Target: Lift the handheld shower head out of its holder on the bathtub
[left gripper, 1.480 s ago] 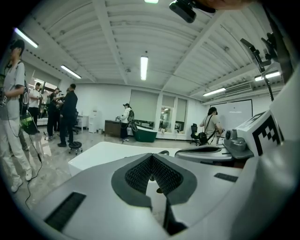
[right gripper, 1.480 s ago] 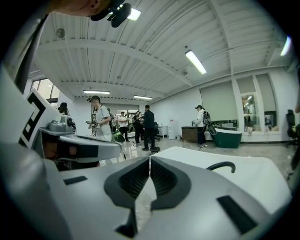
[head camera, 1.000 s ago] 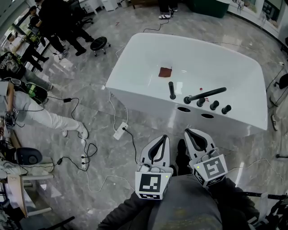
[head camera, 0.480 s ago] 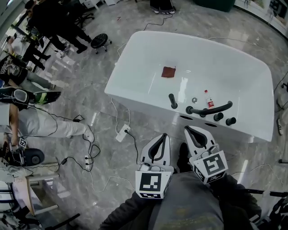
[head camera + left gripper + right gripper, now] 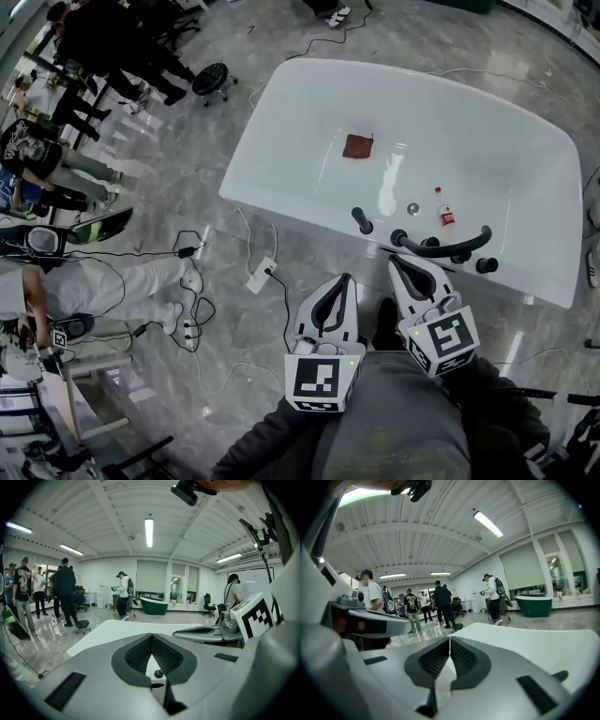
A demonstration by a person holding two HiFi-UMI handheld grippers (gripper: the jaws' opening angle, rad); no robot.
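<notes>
The white bathtub [image 5: 309,202] fills the upper right of the head view. On its near rim a short black handheld shower head [image 5: 361,221] stands in its holder, left of a black faucet with a long curved spout [image 5: 441,246] and knobs. My left gripper [image 5: 342,281] and right gripper [image 5: 398,264] hang side by side just short of that rim, both shut and empty. In the left gripper view the shower head [image 5: 159,673] shows as a small black knob below the closed tips [image 5: 151,637]. The right gripper view has its tips [image 5: 450,639] meeting over the tub rim [image 5: 525,639].
Inside the tub lie a brown cloth [image 5: 357,145], a small red-labelled bottle [image 5: 445,211] and the drain [image 5: 412,208]. A power strip [image 5: 261,275] and cables trail on the floor left of the tub. Several people and a stool [image 5: 214,80] are at the far left.
Both grippers have moved forward toward the tub, so its near rim and black fittings now sit much closer to the fingertips. Both jaws stayed shut.
</notes>
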